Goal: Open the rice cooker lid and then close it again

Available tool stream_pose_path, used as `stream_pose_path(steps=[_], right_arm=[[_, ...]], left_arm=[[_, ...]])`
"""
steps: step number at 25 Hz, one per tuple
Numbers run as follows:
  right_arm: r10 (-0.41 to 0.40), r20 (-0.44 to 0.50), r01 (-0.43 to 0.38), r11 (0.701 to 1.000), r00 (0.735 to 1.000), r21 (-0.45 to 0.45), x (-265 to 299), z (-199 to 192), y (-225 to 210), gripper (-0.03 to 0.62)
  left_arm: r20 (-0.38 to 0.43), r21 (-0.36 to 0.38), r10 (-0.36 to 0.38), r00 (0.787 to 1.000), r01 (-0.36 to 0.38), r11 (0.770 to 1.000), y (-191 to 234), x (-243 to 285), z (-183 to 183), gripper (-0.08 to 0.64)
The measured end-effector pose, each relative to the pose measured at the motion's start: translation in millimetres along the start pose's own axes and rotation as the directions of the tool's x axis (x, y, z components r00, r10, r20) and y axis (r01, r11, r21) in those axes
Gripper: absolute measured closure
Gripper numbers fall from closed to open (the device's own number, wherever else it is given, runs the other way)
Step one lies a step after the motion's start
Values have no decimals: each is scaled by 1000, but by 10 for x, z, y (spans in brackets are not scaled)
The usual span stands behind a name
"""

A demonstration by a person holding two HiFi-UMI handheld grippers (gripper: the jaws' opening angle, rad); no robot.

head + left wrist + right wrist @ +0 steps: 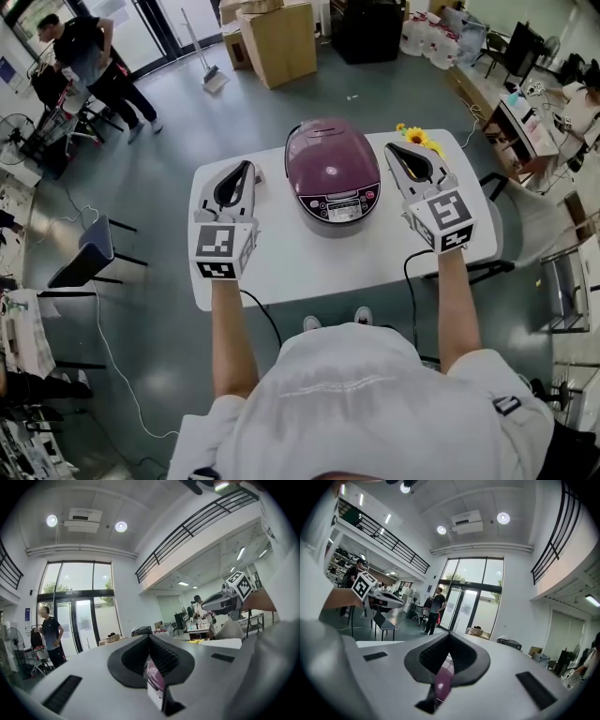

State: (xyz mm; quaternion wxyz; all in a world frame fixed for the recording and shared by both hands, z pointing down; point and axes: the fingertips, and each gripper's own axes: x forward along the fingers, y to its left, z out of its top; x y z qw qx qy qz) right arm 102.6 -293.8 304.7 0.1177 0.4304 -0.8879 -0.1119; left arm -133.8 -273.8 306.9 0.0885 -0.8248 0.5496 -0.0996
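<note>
The purple rice cooker (333, 173) stands on the white table (309, 267) with its lid down and its control panel facing me. My left gripper (248, 166) hovers just left of the cooker, shut and empty. To the cooker's right my right gripper (390, 147) is held the same way, also shut with nothing in it. In the left gripper view the jaws (149, 636) are pressed together, and a sliver of purple cooker (154, 677) shows low in the slit. The right gripper view has its jaws (450, 633) together too, with a purple sliver (442, 685) below them.
A yellow flower (415, 136) lies on the table behind the right gripper. A dark chair (94, 251) stands left of the table, another (494, 192) at its right. Cardboard boxes (278, 37) sit on the floor beyond. A person (89, 56) stands far left.
</note>
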Motion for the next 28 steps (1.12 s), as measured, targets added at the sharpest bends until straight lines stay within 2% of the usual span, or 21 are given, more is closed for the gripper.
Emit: stream_pose_path(steps=[18,28], right_arm=[[1,-25,-2,999,1000,-48,95,-72,-77,568],[35,-27,-36,999,999,-25,120,-87,-42,568]], left_arm=[[-24,36,-16,1000,17,999,-110,131,-31,540],[-28,36,-18,999,19,999,-156,158,-8,540]])
